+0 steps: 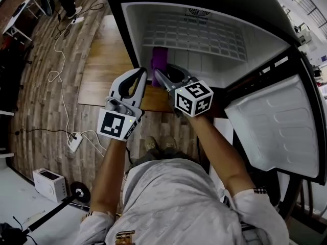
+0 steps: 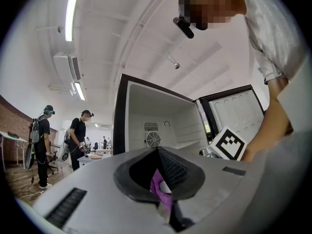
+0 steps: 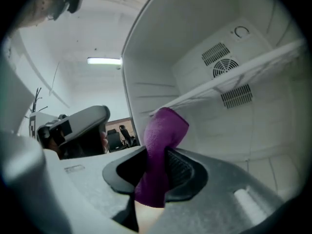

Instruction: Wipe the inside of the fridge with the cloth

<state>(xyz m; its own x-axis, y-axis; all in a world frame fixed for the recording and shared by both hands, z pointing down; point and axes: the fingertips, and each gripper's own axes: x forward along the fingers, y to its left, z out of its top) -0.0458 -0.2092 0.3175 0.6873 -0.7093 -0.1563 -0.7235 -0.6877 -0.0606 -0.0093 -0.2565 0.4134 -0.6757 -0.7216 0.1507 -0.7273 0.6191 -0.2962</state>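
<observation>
The fridge [image 1: 265,45] stands open in front of me, with a white interior and a wire shelf [image 1: 194,34] across it. My right gripper [image 1: 157,73] is shut on a purple cloth [image 1: 159,59] at the front lower edge of the compartment. The cloth [image 3: 163,140] stands up out of my right gripper [image 3: 157,152], just under the shelf [image 3: 229,84]. My left gripper [image 1: 142,71] is beside it on the left, shut, apart from the cloth. In the left gripper view my left gripper [image 2: 158,150] has its tips together, and a bit of purple [image 2: 160,186] shows in the gap.
The fridge door [image 1: 276,121] hangs open at the right. A wooden board [image 1: 110,60] lies left of the fridge. On the wood floor are a white cable [image 1: 56,75], a power strip [image 1: 75,143] and a white box [image 1: 49,181]. Two people [image 2: 78,135] stand far off.
</observation>
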